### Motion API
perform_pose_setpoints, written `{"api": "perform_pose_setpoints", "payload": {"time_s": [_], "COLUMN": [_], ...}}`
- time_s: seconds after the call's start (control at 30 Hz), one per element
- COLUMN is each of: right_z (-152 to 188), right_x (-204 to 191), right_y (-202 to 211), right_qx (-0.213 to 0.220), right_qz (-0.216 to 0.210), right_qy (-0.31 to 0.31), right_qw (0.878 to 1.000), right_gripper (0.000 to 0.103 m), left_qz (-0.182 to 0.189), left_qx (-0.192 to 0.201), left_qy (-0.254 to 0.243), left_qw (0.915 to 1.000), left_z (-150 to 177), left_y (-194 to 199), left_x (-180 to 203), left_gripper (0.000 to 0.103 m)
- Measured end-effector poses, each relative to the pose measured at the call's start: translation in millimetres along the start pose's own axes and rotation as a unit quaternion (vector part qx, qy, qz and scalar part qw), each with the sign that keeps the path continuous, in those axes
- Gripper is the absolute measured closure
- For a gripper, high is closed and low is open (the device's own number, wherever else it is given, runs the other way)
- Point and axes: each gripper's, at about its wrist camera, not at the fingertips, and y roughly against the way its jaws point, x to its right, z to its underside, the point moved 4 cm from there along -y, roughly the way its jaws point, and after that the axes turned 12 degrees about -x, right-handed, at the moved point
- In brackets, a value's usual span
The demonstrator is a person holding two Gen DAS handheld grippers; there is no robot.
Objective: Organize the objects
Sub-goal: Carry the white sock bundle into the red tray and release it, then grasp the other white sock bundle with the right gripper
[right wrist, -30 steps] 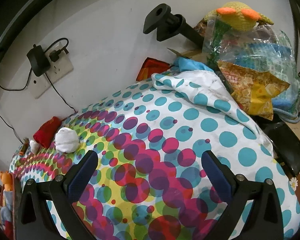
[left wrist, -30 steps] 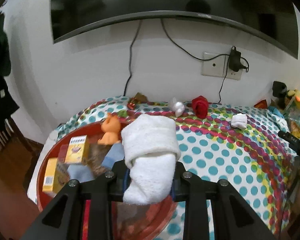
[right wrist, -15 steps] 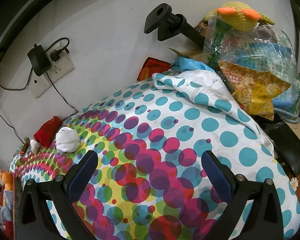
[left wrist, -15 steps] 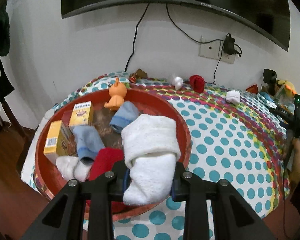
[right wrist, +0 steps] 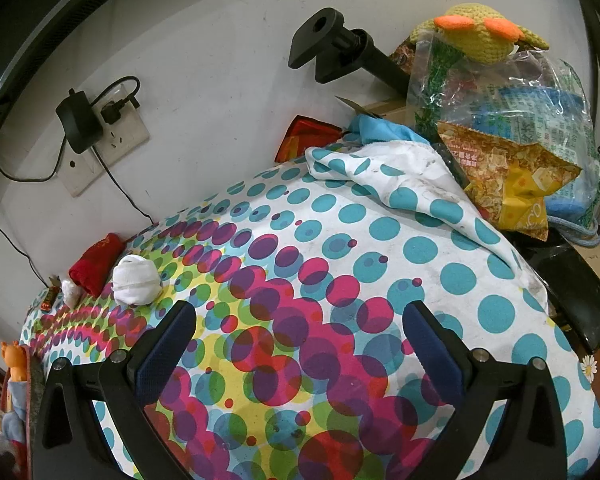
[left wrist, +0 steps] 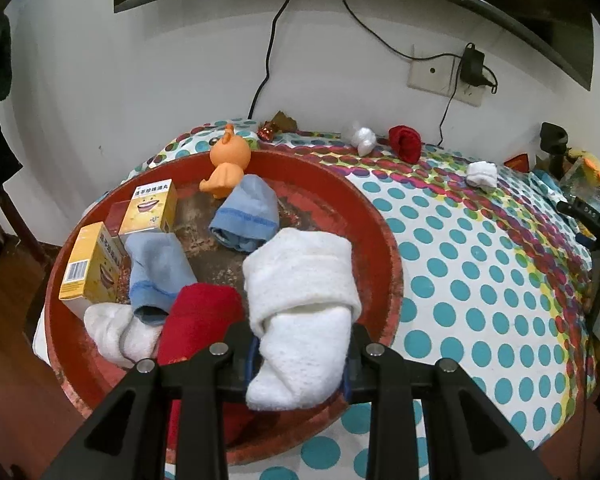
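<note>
My left gripper [left wrist: 300, 354] is shut on a rolled white sock [left wrist: 302, 308] and holds it over the near right part of a round red tray [left wrist: 384, 236]. In the tray lie two blue socks [left wrist: 246, 214], a red sock [left wrist: 198, 320], a white sock [left wrist: 114, 330], two yellow boxes [left wrist: 152, 206] and an orange toy [left wrist: 228, 164]. My right gripper [right wrist: 300, 334] stands open above the dotted tablecloth [right wrist: 380, 248] with nothing between its fingers. A white sock ball [right wrist: 136, 280] and a red sock [right wrist: 96, 262] lie on the cloth beyond its left finger.
By the wall lie a red sock [left wrist: 406, 142], a white bundle [left wrist: 362, 138] and a white sock ball [left wrist: 482, 174]. A plastic bag of snacks [right wrist: 512, 140], a knitted toy [right wrist: 480, 36] and a black stand [right wrist: 340, 56] crowd the table's right end. Cables hang from a wall socket [left wrist: 444, 80].
The left gripper has sunk with the white sock and now looks down on the red tray, which fills more of its view. The right gripper has kept still.
</note>
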Motion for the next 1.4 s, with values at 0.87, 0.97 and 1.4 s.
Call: {"api": "perform_pose_setpoints", "payload": {"time_s": [0.87,0.97,1.4], "right_z": [-0.3,-1.0,-13.5], "right_x": [-0.8,-7.1,-167.7], "right_y": [-5.3,-17.3,-77.0], "right_qx": [-0.012,-0.041,-0.079], "right_qz": [0.015,0.060,0.066], "right_qy": [0.007,0.023,0.140], "right_qw": [1.000,0.997,0.985], "right_gripper": [0.000,0.000,0.002], "left_qz": [0.111,0.058,0.116], "left_qx": [0.155,0.172,0.071], "left_qy": [0.100,0.049,-0.003], "left_qw": [0.9766,0.9822,0.9907], "left_z": [8.2,48.5,159.7], "left_y": [105.8,121.8,50.3], "left_x": [-60.9,-55.9,-9.4], "left_gripper": [0.024,0.019,0.019]}}
